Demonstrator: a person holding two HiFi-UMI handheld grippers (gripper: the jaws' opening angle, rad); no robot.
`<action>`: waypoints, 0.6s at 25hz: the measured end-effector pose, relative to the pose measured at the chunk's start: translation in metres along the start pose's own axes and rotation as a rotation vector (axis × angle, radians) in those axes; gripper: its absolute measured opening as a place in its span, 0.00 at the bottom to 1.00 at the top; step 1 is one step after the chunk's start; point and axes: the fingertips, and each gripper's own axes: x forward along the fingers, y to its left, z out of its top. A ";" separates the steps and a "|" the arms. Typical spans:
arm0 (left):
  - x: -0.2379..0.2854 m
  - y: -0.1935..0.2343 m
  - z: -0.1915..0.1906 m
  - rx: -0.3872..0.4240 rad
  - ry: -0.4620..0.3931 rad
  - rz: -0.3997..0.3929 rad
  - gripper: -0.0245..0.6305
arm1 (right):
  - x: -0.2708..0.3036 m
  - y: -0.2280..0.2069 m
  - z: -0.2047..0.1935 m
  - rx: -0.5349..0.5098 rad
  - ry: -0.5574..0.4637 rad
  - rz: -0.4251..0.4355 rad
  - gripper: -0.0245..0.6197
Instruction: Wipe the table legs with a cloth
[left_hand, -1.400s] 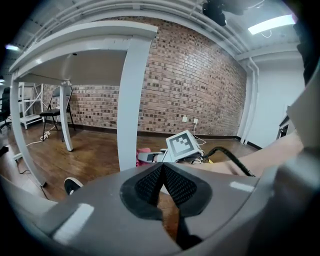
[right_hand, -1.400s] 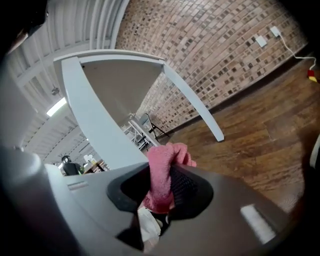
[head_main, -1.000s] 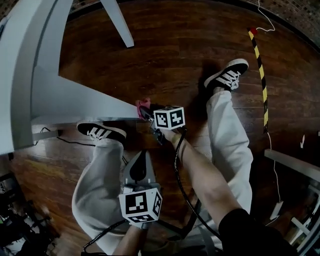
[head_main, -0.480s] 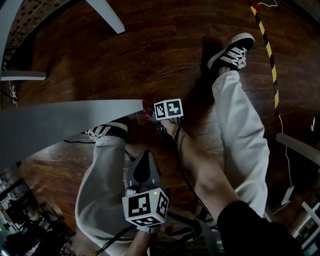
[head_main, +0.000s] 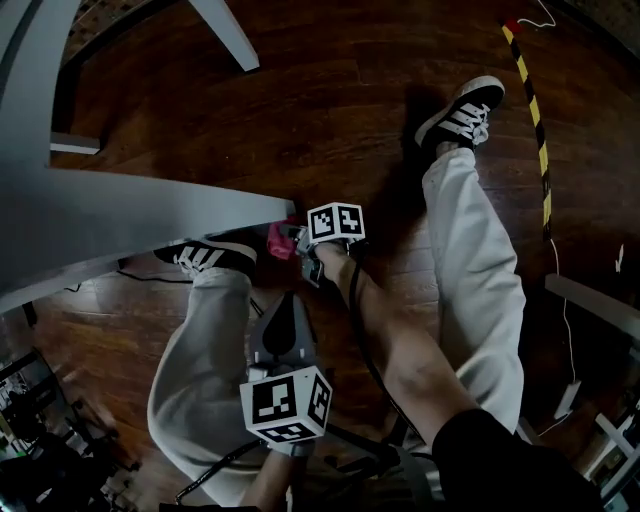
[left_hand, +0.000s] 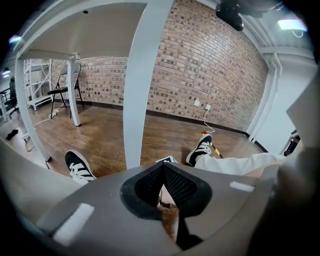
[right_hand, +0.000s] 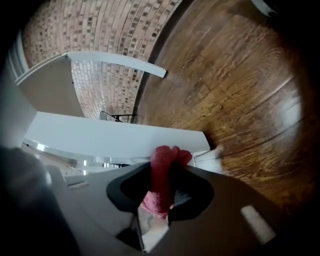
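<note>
A grey-white table leg (head_main: 150, 215) slants in from the left and ends near the wooden floor. My right gripper (head_main: 292, 240) is shut on a pink cloth (head_main: 277, 240), which lies against the leg's lower end. In the right gripper view the cloth (right_hand: 161, 180) stands bunched between the jaws, its tip touching the white leg (right_hand: 115, 137). My left gripper (head_main: 284, 330) hangs lower over the person's trouser leg, shut and empty. Its closed jaws (left_hand: 162, 187) point toward the same leg (left_hand: 140, 85) without touching it.
The person's two black-and-white shoes (head_main: 205, 255) (head_main: 462, 108) stand on the dark wooden floor (head_main: 340, 110). Another table leg (head_main: 225, 35) is at the top. A yellow-black striped tape (head_main: 535, 110) runs on the right. Cables trail from both grippers.
The right gripper has slid the pink cloth down the leg toward its foot and rolled its wrist. The left gripper has stayed where it was.
</note>
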 end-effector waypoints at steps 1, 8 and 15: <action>-0.003 0.001 0.005 0.004 -0.012 -0.002 0.04 | -0.005 0.011 0.002 0.006 -0.026 0.019 0.19; -0.049 0.007 0.049 0.028 -0.130 -0.010 0.04 | -0.064 0.118 0.003 -0.004 -0.120 0.207 0.18; -0.095 0.028 0.092 0.029 -0.209 -0.065 0.04 | -0.119 0.262 0.019 -0.150 -0.166 0.309 0.18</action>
